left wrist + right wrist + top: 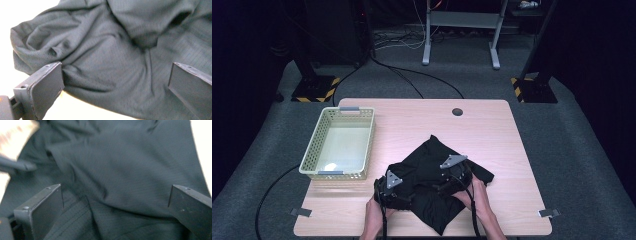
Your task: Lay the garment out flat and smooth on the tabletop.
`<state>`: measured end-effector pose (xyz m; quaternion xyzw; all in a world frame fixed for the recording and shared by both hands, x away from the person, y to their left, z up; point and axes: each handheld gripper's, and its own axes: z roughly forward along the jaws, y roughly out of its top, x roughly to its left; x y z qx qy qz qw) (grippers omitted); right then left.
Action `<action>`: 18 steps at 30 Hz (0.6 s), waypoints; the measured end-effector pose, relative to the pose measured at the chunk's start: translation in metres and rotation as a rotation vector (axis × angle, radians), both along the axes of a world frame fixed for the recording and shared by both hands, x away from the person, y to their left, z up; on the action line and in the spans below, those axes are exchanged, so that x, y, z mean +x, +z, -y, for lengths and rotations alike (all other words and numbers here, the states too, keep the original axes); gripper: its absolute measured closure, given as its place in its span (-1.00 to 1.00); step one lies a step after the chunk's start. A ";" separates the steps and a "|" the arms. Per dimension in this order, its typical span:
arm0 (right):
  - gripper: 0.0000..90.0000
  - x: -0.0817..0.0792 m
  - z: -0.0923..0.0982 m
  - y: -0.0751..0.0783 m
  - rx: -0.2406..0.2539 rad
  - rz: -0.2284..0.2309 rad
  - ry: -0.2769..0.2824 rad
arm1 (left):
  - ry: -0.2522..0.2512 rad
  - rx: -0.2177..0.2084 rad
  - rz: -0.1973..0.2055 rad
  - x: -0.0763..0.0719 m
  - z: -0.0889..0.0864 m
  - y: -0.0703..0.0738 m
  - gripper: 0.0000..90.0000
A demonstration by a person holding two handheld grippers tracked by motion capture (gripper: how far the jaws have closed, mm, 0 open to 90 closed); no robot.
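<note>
Black mesh garment [432, 180] mid-fold on wooden table [512, 150]; your left gripper [116, 82] and right gripper [116, 202] both gape, gripping nothing; next, judge: pinch hem, fold toward cream plastic basket [312, 150].

A pale mesh basket [338, 144] sits on the light wooden counter [492, 130] at about ten o'clock, long side running away from the near edge, a grey handle at each short end. A dark round hole [457, 111] lies at twelve o'clock. Grey tape tabs [548, 213] mark the near corners.
</note>
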<state>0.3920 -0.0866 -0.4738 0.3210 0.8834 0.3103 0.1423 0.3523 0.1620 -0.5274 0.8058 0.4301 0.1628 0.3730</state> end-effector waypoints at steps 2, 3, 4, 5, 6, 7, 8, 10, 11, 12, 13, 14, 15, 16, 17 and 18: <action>-1.00 0.002 -0.003 -0.010 -0.025 -0.014 -0.002 | -0.001 0.010 0.008 0.004 0.002 0.002 -1.00; -1.00 0.004 -0.002 -0.016 -0.039 -0.023 -0.007 | -0.005 0.013 0.009 0.006 0.004 0.001 -1.00; -0.98 0.005 -0.002 -0.021 -0.049 -0.032 -0.019 | -0.009 0.019 0.010 0.008 0.006 0.000 -1.00; -0.96 0.005 -0.001 -0.026 -0.058 -0.036 -0.021 | -0.006 0.044 0.008 0.009 0.009 -0.001 -1.00; -0.94 0.006 -0.001 -0.031 -0.065 -0.040 -0.025 | -0.010 0.063 0.014 0.009 0.011 -0.001 -1.00; -0.93 0.005 0.000 -0.035 -0.069 -0.038 -0.029 | -0.015 0.077 0.017 0.009 0.013 -0.001 -1.00; -0.92 0.003 0.000 -0.037 -0.060 -0.032 -0.030 | -0.011 0.076 0.018 0.008 0.013 -0.001 -1.00; -0.86 -0.001 0.002 -0.039 -0.033 -0.014 -0.037 | -0.005 0.078 0.019 0.007 0.012 -0.001 -1.00; -0.84 -0.003 0.004 -0.039 -0.020 -0.007 -0.043 | -0.003 0.079 0.019 0.005 0.012 -0.001 -1.00; -0.82 -0.005 0.005 -0.040 -0.012 -0.002 -0.047 | -0.001 0.079 0.019 0.004 0.012 -0.001 -1.00; -0.81 -0.008 0.006 -0.040 -0.005 0.001 -0.050 | -0.003 0.079 0.019 0.002 0.012 -0.002 -1.00; -0.80 -0.010 0.007 -0.041 0.001 0.002 -0.053 | -0.004 0.078 0.018 0.000 0.012 -0.002 -1.00; -0.80 -0.014 0.008 -0.041 0.005 0.002 -0.057 | -0.003 0.078 0.017 -0.002 0.012 -0.002 -1.00; -0.80 -0.016 0.008 -0.041 0.004 0.002 -0.056 | -0.005 0.079 0.019 -0.004 0.012 -0.002 -1.00; -0.79 -0.019 0.008 -0.041 0.002 0.001 -0.059 | -0.004 0.079 0.017 -0.006 0.012 -0.002 -1.00; -0.75 -0.021 0.008 -0.040 -0.001 0.003 -0.061 | -0.004 0.080 0.020 -0.008 0.012 -0.002 -1.00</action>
